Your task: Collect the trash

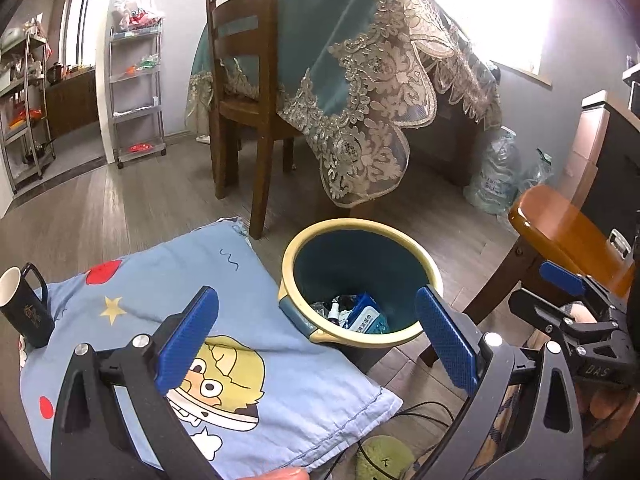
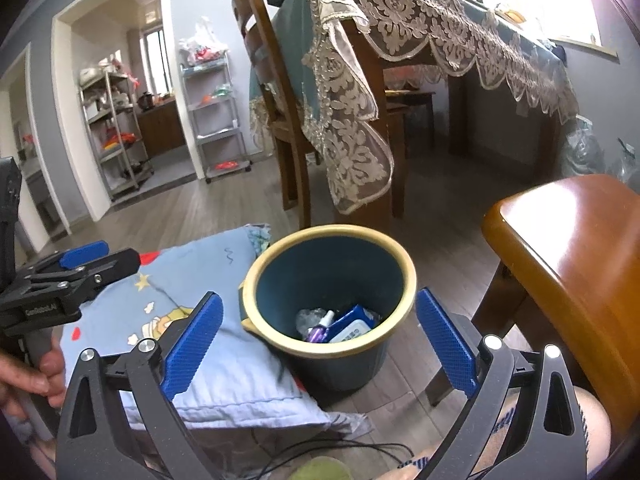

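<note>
Both wrist views look down at a bin [image 1: 362,280] standing on the wood floor [image 1: 120,208], just beside a blue cartoon-print cushion [image 1: 240,320]. The bin is dark teal with a cream rim.

Trash lies at the bottom of the bin: a blue wipes-style packet [image 2: 352,326] with a white label, print too small to read, a small purple bottle [image 2: 320,330] with a white cap, and some crumpled clear wrap [image 2: 310,316].

The left hand-held gripper [image 1: 318,342] has its blue pads spread wide with nothing between them; it hangs over the cushion edge and the near side of the bin. The right hand-held gripper [image 2: 318,340] is likewise spread wide and empty, framing the bin from the near side.

Writing:
- The right gripper's body, seen from the left wrist view, reads "DAS".
- The left gripper's body, seen from the right wrist view, carries a white word, roughly "ConRobot.AI", not sharp.

A black mug [image 1: 24,304] with a white inside and gold marking, unreadable, stands upright at the cushion's left edge. A wooden chair [image 1: 244,92] is pushed to a table under a teal cloth with lace trim [image 1: 360,80]. An orange-brown stool seat [image 2: 568,272] is right of the bin. A black cable [image 1: 420,412] and a green soft thing [image 1: 380,456] lie on the floor near the camera.
</note>
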Tool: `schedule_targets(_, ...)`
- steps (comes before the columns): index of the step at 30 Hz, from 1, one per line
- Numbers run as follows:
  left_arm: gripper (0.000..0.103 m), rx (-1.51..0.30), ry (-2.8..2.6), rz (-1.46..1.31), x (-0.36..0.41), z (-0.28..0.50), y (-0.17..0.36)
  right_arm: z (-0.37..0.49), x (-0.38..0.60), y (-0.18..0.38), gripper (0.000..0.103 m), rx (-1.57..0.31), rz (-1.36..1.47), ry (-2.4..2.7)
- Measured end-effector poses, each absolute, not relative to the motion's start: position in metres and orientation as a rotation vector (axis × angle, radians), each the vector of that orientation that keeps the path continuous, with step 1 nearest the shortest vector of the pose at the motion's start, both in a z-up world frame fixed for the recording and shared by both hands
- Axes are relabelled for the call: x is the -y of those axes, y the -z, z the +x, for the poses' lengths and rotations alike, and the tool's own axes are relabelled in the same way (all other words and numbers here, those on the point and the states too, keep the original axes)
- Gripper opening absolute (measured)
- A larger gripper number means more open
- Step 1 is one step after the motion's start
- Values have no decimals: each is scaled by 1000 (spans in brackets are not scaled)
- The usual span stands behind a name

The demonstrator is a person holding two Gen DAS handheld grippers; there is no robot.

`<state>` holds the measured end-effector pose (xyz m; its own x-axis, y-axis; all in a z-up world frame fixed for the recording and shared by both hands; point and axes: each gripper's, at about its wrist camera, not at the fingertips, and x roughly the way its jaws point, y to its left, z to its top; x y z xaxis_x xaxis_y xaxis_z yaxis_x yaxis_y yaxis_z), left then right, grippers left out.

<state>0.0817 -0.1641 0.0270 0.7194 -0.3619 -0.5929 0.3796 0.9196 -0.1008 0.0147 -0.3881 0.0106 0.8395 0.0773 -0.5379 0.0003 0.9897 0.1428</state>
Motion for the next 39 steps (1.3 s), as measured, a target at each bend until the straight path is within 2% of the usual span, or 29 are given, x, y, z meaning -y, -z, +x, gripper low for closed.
schedule_targets(39,97,-648,412,53,171,81,-25,16,387,-9,97,-580,146,-42)
